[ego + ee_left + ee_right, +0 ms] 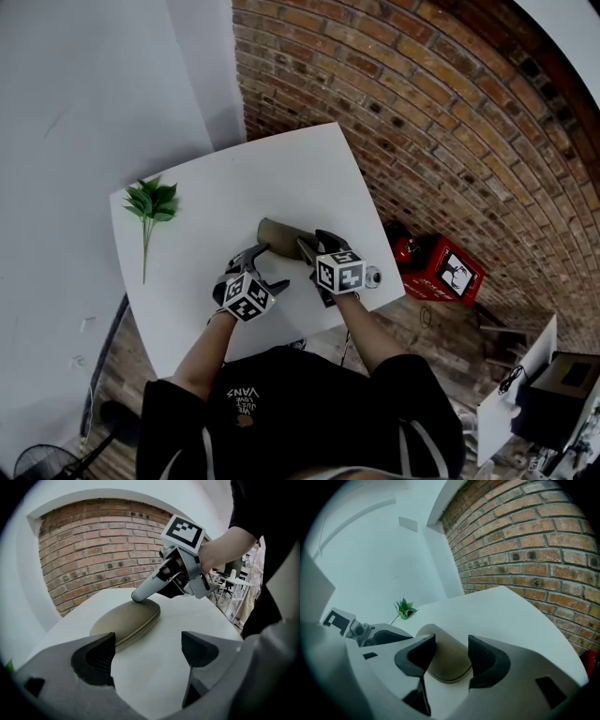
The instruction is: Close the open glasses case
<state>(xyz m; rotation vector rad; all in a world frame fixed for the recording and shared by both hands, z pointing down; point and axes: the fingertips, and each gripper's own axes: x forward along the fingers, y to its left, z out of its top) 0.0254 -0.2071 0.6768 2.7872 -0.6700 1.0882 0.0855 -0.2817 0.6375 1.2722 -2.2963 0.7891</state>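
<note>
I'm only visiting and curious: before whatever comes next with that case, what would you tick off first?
1. Lid of the glasses case down on its base: ok, only a thin seam shows.
2. Catch fully shut: cannot tell.
3. Case lying flat on the table: ok.
4. The left gripper open and empty, short of the case: ok.
5. The right gripper jaws apart, gripping nothing, tip at the case's end: ok.
6. The leafy sprig well away: ok.

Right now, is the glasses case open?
No, the glasses case lies with its two halves pressed together, only a seam showing.
</note>
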